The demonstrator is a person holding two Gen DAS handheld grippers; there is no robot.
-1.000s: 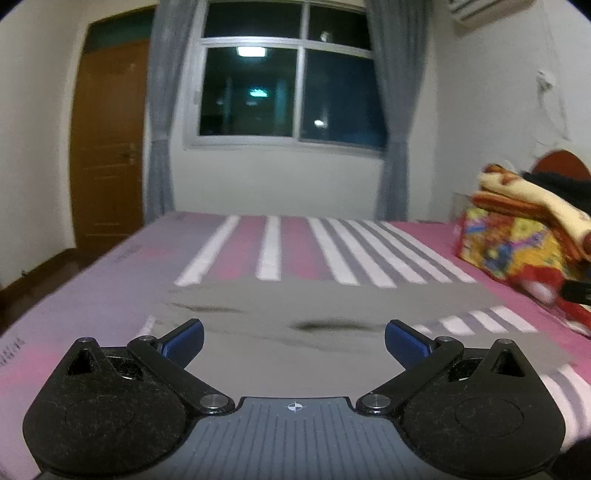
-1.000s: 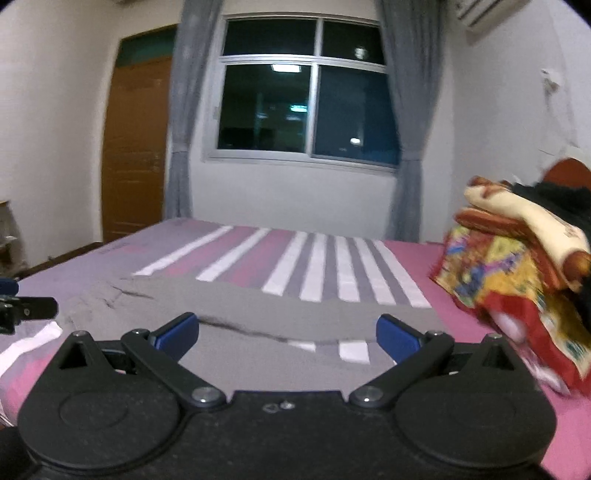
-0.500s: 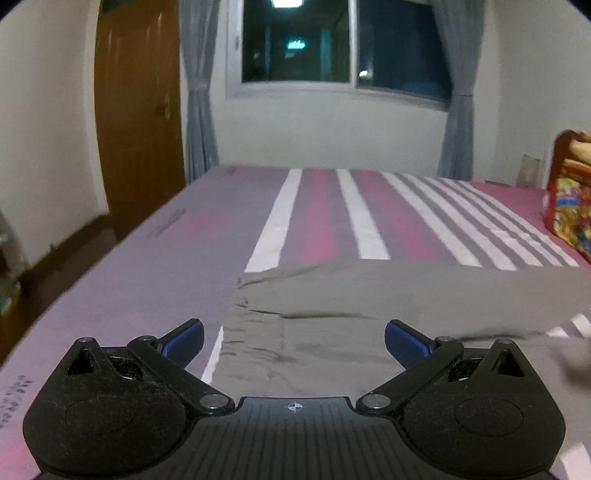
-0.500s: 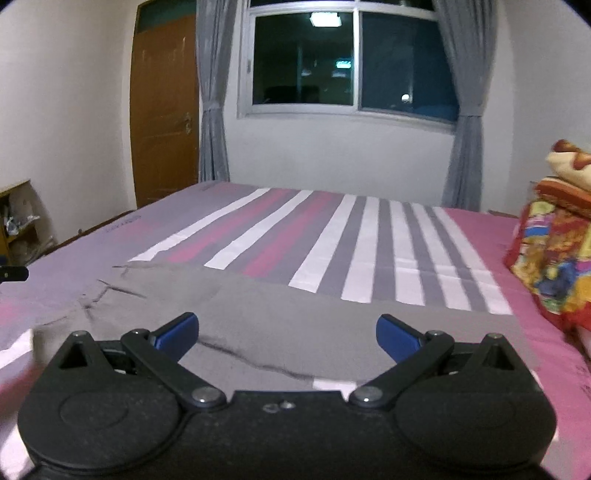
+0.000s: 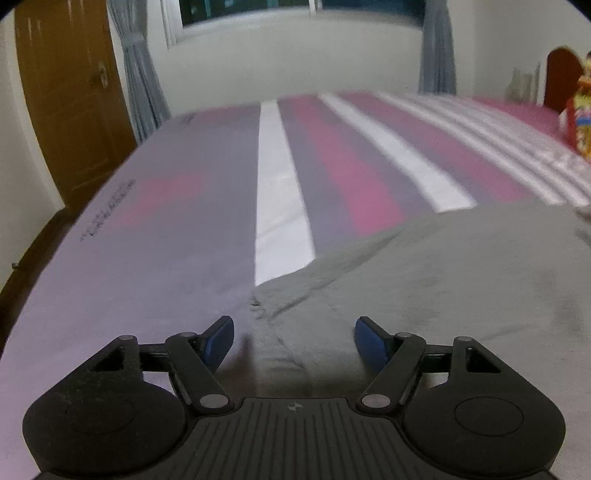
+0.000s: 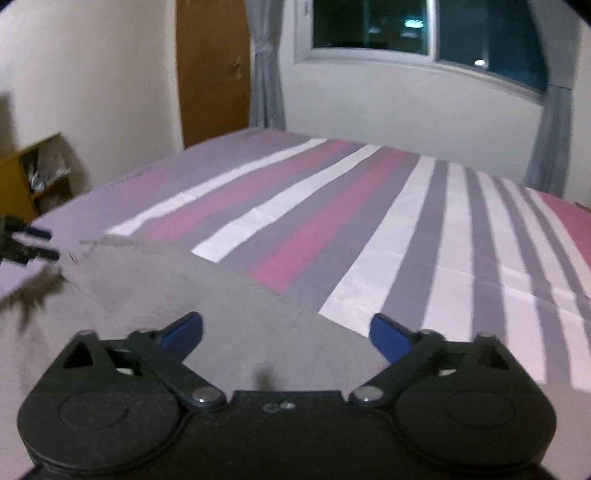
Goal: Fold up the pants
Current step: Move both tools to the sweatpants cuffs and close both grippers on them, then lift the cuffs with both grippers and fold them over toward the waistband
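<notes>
Grey pants [image 5: 443,280] lie flat on the striped pink, grey and white bed sheet [image 5: 280,206]. In the left wrist view a wrinkled corner of the pants lies between the blue pads of my left gripper [image 5: 295,339], low over the cloth. Its jaws are closing and the pads do not press on the fabric. In the right wrist view my right gripper [image 6: 286,330] hovers over the far edge of the pants [image 6: 166,284]. Its jaws are closing too, with cloth below the gap and nothing pinched. The left gripper's fingertips [image 6: 33,243] show at that view's left edge, by the pants' corner.
The bed's left edge drops to a dark floor [image 5: 22,266] beside a wooden door [image 5: 66,96]. A yellow shelf [image 6: 33,177] stands by the wall. Colourful bedding [image 5: 580,122] is piled at the far right. Curtains [image 6: 266,74] flank the window [image 6: 424,26].
Both grippers have swept left along the pants and dipped closer to the bed. Both pairs of jaws have narrowed. The bedding pile has slid out of the right wrist view.
</notes>
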